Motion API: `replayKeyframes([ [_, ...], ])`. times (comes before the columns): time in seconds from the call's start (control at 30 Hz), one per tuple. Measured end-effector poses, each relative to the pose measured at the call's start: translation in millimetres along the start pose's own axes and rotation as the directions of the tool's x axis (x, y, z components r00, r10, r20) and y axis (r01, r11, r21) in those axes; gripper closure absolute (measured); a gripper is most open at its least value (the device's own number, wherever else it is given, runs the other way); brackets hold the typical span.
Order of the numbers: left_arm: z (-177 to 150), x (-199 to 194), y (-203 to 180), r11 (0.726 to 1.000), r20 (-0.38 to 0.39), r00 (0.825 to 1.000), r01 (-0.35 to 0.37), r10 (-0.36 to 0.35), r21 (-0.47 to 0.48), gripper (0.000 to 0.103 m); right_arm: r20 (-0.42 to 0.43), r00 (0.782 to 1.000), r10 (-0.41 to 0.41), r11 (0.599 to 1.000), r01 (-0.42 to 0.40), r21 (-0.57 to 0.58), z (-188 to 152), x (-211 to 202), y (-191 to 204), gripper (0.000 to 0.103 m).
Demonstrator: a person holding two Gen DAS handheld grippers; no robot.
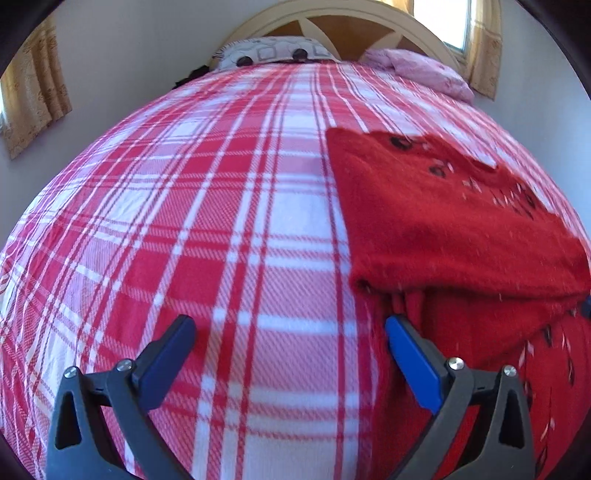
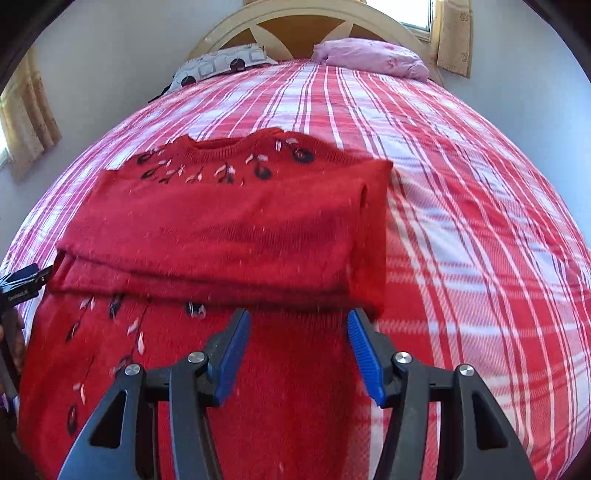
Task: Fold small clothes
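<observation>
While the left gripper (image 1: 290, 332) hovers over the plaid bedspread (image 1: 207, 206) with its fingers spread wide and empty, the red sweater (image 1: 450, 229) lies just to its right, sleeves folded across the body. In the right wrist view, the right gripper (image 2: 298, 326) hangs above the sweater's lower half, fingers moderately apart and holding nothing; the embroidered neckline (image 2: 218, 146) points toward the two pillows (image 2: 369, 55) by the headboard (image 2: 306, 29)

Both wrist views look low along the bed (image 1: 229, 206) toward the headboard (image 2: 314, 26), sharing the sweater (image 2: 221, 221).
</observation>
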State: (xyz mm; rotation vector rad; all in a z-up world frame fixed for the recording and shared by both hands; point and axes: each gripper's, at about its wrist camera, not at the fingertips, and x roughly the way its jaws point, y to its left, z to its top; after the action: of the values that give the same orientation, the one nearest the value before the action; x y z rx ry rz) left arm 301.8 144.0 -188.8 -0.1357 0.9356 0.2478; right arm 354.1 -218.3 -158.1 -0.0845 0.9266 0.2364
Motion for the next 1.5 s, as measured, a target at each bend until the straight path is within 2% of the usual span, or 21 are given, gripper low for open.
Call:
replayKeyframes([
  [0.23,-37,-33,-8,0.996,-0.008,0.999,0.034,-0.033,0.084,0.0,-0.033,0.999,0.017,1.0,-0.017,0.013,-28,-20,-3,0.047],
  [0.4,-60,-55,-25,0.983,0.028,1.0,-0.005,0.0,0.181,0.0,-0.036,0.999,0.026,1.0,-0.026,-0.002,-53,-39,2,0.047],
  [0.53,-73,-65,-29,0.977,0.046,0.999,-0.015,0.005,0.214,0.0,-0.03,0.999,0.027,1.0,-0.027,-0.009,-75,-54,2,0.047],
  [1.07,-118,-96,-15,0.979,0.042,0.998,0.041,-0.05,0.202,0.0,-0.005,1.0,0.006,1.0,-0.006,0.003,-158,-108,8,0.047],
  [1.37,-143,-111,-3,0.98,0.011,0.994,0.108,-0.112,0.166,0.0,-0.003,1.0,0.012,1.0,-0.012,0.013,-184,-123,8,0.047],
  [1.5,-153,-119,-2,0.979,0.004,0.993,0.112,-0.114,0.17,0.0,0.009,1.0,0.014,1.0,-0.014,0.022,-194,-127,8,0.047],
])
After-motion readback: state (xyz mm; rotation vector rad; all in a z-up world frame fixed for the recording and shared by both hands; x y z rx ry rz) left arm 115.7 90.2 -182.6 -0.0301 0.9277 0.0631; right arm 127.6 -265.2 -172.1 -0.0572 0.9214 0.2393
